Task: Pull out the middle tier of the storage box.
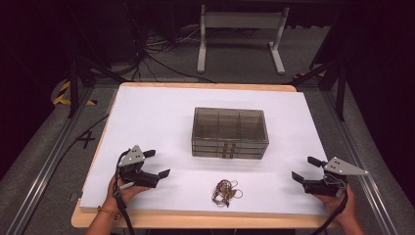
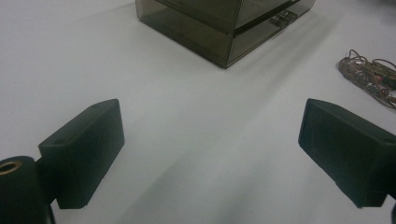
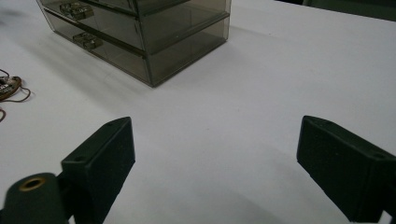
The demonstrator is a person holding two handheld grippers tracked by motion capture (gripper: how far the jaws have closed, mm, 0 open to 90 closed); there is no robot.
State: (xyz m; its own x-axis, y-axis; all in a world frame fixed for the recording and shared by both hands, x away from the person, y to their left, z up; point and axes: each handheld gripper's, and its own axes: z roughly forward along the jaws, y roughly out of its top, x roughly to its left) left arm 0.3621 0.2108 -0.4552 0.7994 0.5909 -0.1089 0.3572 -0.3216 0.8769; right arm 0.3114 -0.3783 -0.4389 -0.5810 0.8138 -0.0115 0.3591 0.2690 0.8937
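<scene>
A smoky clear plastic drawer box (image 1: 229, 132) stands in the middle of the white table (image 1: 161, 112), its small drawer handles facing the near edge. In front of it lies a tangled brown beaded string (image 1: 225, 192). My left gripper (image 1: 157, 163) rests at the near left, open, nothing between its jaws. My right gripper (image 1: 307, 169) rests at the near right, open and empty too. In the left gripper view the box (image 2: 224, 23) is ahead and the tangle (image 2: 371, 77) lies at the right. In the right gripper view the box (image 3: 140, 32) is ahead on the left.
The white sheet covers a wooden tabletop (image 1: 78, 220) whose edge shows at the front. Beyond the table are a grey floor with cables (image 1: 156, 54) and the white legs of another table (image 1: 240, 34). Metal rails (image 1: 44, 166) run along both sides.
</scene>
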